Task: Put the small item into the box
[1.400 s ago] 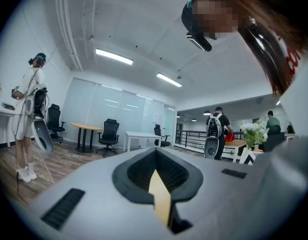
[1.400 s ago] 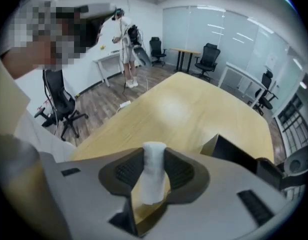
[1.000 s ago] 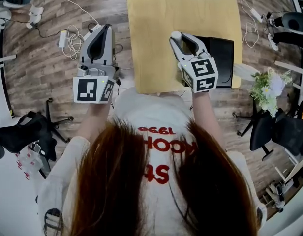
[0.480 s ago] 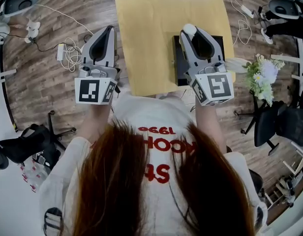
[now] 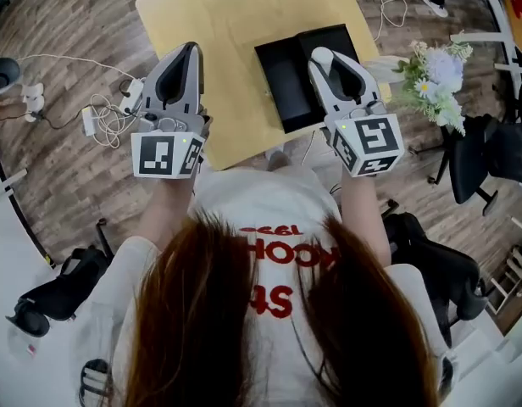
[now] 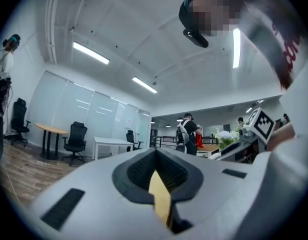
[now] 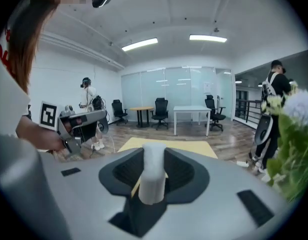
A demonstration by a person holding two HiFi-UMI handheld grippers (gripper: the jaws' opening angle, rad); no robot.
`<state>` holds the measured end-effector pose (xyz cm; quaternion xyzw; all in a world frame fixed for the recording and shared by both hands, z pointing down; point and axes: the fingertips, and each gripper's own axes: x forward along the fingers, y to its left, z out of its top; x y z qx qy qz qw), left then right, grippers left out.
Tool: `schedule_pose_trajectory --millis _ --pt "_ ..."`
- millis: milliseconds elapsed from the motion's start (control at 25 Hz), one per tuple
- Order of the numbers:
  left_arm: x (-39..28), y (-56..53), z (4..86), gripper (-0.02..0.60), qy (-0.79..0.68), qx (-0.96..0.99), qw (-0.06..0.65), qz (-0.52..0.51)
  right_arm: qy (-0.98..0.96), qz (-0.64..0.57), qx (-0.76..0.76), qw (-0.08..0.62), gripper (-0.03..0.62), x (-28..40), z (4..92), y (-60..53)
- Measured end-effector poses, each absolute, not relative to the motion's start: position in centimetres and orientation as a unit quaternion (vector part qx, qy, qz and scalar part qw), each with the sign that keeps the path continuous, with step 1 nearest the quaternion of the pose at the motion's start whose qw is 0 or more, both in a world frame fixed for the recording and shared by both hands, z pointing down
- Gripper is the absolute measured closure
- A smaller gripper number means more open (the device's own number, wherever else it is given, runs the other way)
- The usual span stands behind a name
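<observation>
The small item point(image 5: 323, 55) is a white cylinder, and my right gripper point(image 5: 322, 57) is shut on it. In the head view it hangs over the right part of the open black box point(image 5: 286, 79), which lies slanted on the yellow table point(image 5: 227, 24). The right gripper view shows the white cylinder point(image 7: 153, 176) upright between the right gripper's point(image 7: 154, 156) dark pads, with the yellow table point(image 7: 191, 147) beyond. My left gripper point(image 5: 191, 51) hovers over the table's near left edge, left of the box. In its own view the left gripper point(image 6: 155, 153) has its tips together and nothing in them.
A bunch of white flowers point(image 5: 430, 66) stands just right of the table, close to the right gripper. Cables and adapters point(image 5: 108, 113) lie on the wooden floor at left. Black office chairs point(image 5: 490, 155) stand at right. Other people point(image 6: 189, 134) stand far off.
The view has swung, so the table and box now lie slanted. My left gripper has come from over the floor to the table's edge. The right gripper still carries the white cylinder above the box.
</observation>
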<state>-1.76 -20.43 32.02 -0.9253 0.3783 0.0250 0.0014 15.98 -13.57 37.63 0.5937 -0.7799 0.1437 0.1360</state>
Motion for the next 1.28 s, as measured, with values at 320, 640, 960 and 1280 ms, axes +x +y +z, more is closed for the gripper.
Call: schedule_pose_trajectory --millis 320,640,960,1280 --pt "-1.6 -19.3 35.4 0.577 0.371 -0.928 -0.025 -0.020 -0.751 0.275 0.555 0.230 0.465 14.7 51.1 -11.2" --pt "-3.3 -19.0 37.3 0.577 0.391 -0.919 -0.037 -0.042 -0.730 0.319 0.542 0.269 0.454 13.8 56.4 -10.1" --pt "-4.0 -20.0 35.6 0.577 0.399 -0.916 -0.024 -0.021 -0.738 0.304 0.552 0.241 0.441 14.6 53.6 -12.4" --pt "-4.3 -19.9 33.6 0.577 0.408 -0.913 -0.007 -0.003 -0.751 0.246 0.583 0.187 0.536 15.9 48.8 -13.9"
